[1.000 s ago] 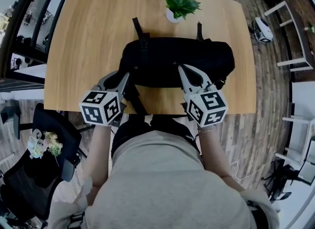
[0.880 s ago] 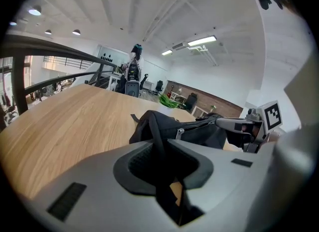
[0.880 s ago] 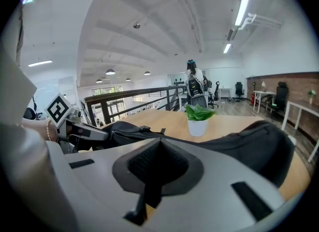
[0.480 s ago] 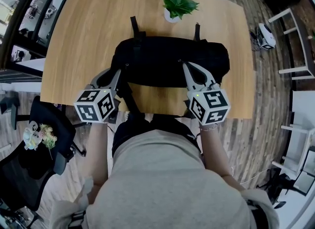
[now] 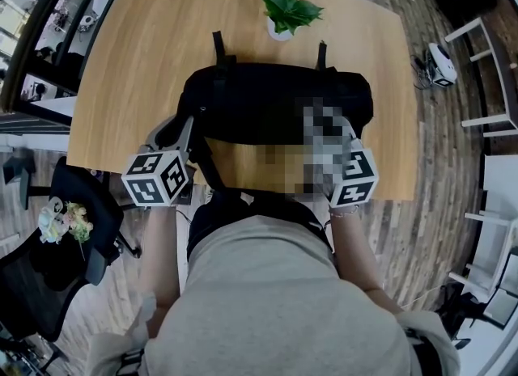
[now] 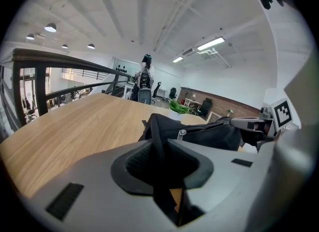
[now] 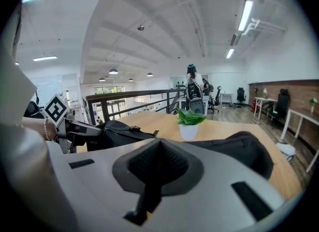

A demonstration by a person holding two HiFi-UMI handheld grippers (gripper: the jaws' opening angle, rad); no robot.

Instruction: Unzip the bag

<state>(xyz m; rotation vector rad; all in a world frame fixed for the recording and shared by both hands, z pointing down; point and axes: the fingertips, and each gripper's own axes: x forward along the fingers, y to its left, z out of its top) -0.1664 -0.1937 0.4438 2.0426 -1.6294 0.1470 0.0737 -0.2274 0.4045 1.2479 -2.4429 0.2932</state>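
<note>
A black bag (image 5: 267, 103) lies lengthwise on the wooden table (image 5: 137, 59). My left gripper (image 5: 193, 126) is at the bag's left end. In the left gripper view that gripper (image 6: 158, 148) is shut on a black strap (image 6: 155, 128) that runs up between its pads to the bag (image 6: 209, 133). My right gripper (image 7: 158, 143) is shut, its tips pinched on the zip line along the bag's top, where the small zipper pull sits mostly hidden. The left gripper view shows the right gripper (image 6: 233, 122) on that line. In the head view a mosaic patch covers its jaws; only its marker cube (image 5: 356, 179) shows.
A small potted plant (image 5: 287, 12) in a white pot stands on the table just behind the bag. Two bag straps (image 5: 218, 43) stick out toward the far edge. A black office chair (image 5: 57, 245) is on the floor at the left. The person stands at the table's near edge.
The right gripper has slid to the right along the bag's top, nearer its right end. The left gripper has kept its hold at the left end.
</note>
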